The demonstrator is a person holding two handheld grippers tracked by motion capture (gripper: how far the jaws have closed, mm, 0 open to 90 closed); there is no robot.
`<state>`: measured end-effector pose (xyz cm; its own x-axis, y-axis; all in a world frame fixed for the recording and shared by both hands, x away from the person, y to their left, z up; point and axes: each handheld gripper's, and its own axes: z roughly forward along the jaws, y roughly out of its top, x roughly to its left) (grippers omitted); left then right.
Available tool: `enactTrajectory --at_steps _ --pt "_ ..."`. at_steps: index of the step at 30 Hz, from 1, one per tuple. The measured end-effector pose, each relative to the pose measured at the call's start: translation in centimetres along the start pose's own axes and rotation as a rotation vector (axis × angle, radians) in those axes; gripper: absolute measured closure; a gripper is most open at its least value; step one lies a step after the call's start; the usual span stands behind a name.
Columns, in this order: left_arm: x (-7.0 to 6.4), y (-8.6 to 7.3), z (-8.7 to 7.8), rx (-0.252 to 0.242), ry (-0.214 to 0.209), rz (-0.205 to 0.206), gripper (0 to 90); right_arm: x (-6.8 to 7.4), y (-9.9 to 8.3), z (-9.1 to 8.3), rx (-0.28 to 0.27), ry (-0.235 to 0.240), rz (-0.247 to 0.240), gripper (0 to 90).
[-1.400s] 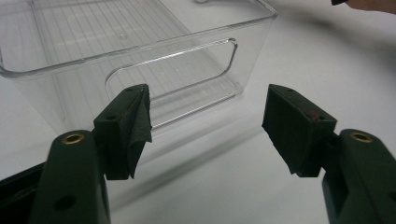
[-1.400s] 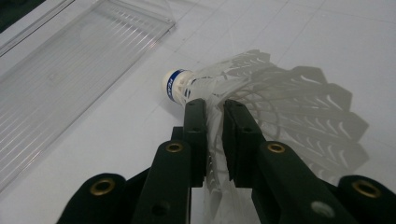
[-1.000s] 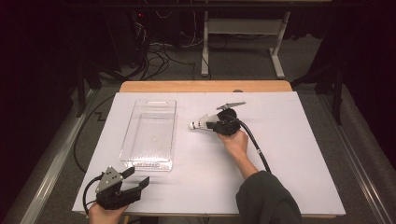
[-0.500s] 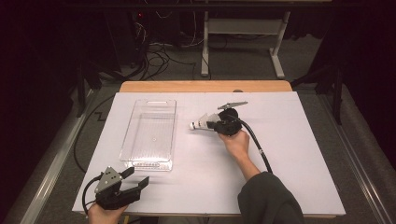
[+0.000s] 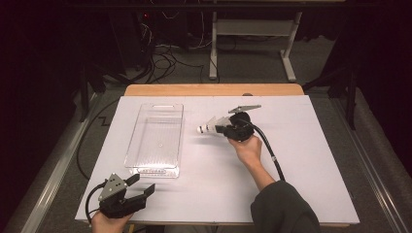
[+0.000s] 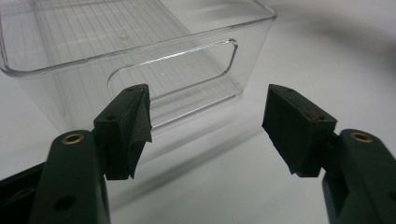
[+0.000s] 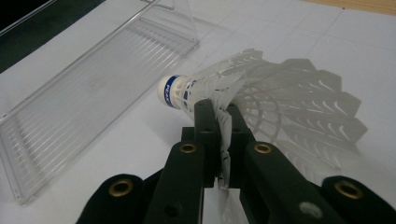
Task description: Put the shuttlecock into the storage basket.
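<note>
My left claw (image 5: 137, 188) sits released at the near table (image 5: 311, 194) edge, jaws wide apart, just short of the clear plastic bin (image 5: 158, 138). Further out, my right claw (image 5: 219, 128) is clamped on the white shuttlecock (image 7: 243, 88) by its skirt, cork pointing at the bin. Blue band lettering's too blurry to read.

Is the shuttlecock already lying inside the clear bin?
No, the shuttlecock is clamped by its feathers in the right tongs, outside the clear bin.
</note>
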<state>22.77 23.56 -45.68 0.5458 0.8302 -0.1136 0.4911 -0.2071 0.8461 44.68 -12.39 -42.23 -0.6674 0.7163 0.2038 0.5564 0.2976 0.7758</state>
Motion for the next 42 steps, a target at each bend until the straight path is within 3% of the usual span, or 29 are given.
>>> enactTrajectory --at_steps 17,42 --pt "0.0 0.0 0.1 0.0 -0.002 -0.004 33.1 0.9 0.6 -1.7 -0.023 0.029 -0.009 89.3" --pt "0.2 0.0 0.0 0.0 -0.001 -0.008 33.1 2.4 2.1 -1.8 -0.031 0.058 -0.037 89.3"
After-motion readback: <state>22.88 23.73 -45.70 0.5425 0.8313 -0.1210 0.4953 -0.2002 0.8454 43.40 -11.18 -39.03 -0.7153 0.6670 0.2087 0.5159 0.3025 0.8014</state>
